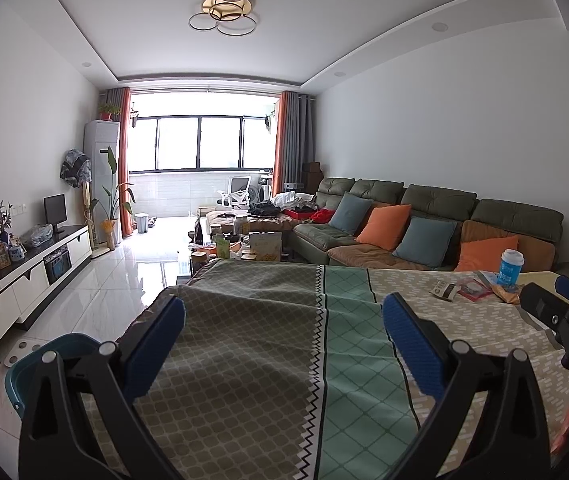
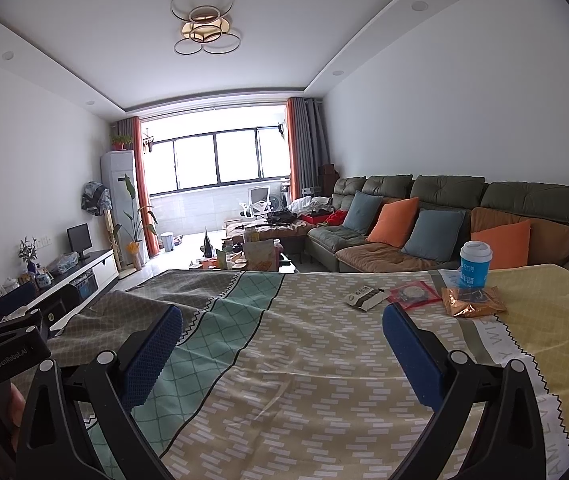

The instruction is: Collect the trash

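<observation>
- Blue-padded fingers of the left gripper (image 1: 283, 314) stand wide apart with nothing between them, hovering over the grey-green part of the patterned tablecloth (image 1: 268, 344).
- Right gripper (image 2: 282, 326) is likewise spread and empty — its pads hang above the beige, white-dashed part of the cloth.
- Trash lies in a loose group on the table's far right side: a black-and-white wrapper (image 2: 366, 298), a red-edged clear packet (image 2: 412, 294) just beside it, and a crinkled orange snack bag (image 2: 472, 302) next to that.
- Behind the orange bag stands an upright blue-and-white cup (image 2: 475, 266) with a lid.
- All four pieces sit ahead and to the right of the right gripper, apart from its fingers.
- Teal bin (image 1: 44, 364) shows at the table's left edge — below the left gripper, on the tiled floor.
</observation>
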The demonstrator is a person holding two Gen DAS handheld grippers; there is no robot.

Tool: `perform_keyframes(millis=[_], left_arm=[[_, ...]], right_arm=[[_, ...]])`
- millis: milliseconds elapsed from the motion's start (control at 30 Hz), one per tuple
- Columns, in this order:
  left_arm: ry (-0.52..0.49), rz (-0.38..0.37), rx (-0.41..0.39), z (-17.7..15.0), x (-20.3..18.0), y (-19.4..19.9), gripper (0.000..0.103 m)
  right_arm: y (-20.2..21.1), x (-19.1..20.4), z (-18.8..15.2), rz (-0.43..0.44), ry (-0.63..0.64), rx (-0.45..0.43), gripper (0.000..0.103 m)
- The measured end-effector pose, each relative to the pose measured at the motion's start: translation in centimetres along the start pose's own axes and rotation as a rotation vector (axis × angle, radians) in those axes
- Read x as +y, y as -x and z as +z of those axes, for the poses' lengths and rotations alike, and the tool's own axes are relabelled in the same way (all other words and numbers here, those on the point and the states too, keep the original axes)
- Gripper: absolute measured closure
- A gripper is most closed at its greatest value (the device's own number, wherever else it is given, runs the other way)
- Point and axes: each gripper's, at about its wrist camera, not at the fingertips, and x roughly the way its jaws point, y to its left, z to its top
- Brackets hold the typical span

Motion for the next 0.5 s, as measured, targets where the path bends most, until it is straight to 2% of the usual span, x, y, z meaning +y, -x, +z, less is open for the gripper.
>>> perform_keyframes(millis=[500], left_arm=[[0.001, 0.0, 0.001, -0.04, 0.0, -0.02, 0.004]], right_arm=[[-0.02, -0.09, 0.07, 0.001, -0.001, -0.001, 0.003]])
